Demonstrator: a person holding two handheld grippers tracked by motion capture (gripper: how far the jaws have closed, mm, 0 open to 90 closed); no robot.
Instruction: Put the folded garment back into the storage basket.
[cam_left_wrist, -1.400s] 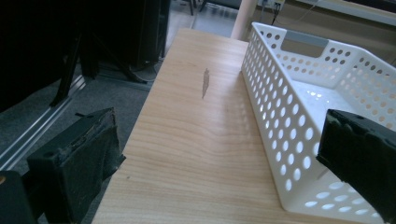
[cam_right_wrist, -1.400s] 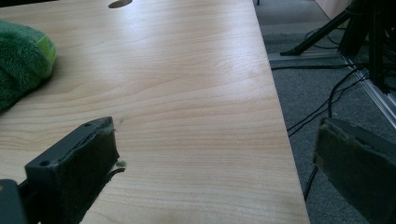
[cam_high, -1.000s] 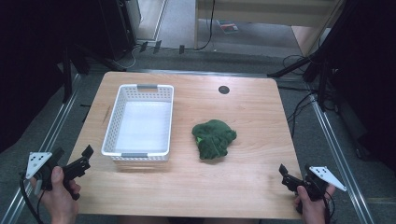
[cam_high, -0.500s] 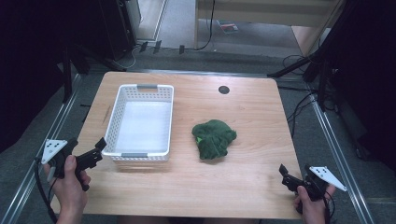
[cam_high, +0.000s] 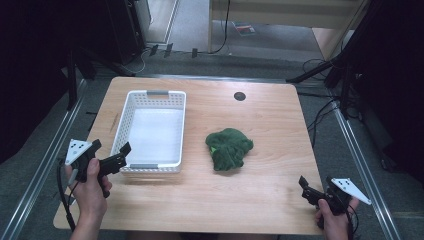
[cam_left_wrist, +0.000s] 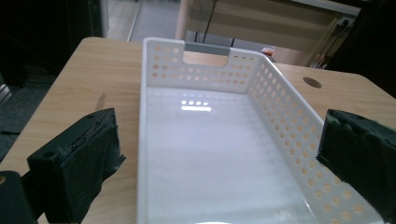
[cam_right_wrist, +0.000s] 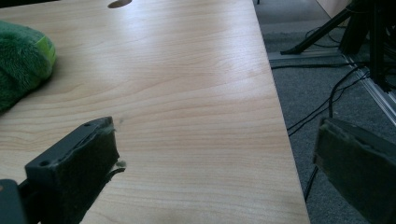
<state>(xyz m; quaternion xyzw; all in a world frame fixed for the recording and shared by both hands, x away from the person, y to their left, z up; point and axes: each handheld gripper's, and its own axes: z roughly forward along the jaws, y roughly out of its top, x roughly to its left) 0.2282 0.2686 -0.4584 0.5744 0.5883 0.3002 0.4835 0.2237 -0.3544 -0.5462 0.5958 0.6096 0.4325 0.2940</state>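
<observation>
basket (cam_high: 153, 95): white, perforated | plush toy (cam_high: 228, 148): green | table (cam_high: 265, 125): light wood

place: a lab-style recording bay, not a home.
table: a bare wooden table (cam_high: 270, 125) with a round cable hole (cam_high: 240, 96), standing alone on grey carpet.
frame: metal rails (cam_high: 360, 165) run along both sides of it.
cabling: black cables (cam_high: 320, 117) trail over the floor past dark stand legs (cam_high: 320, 75).
surroundings: dark equipment at the edges, a pale wood bench (cam_high: 280, 20) behind.
</observation>
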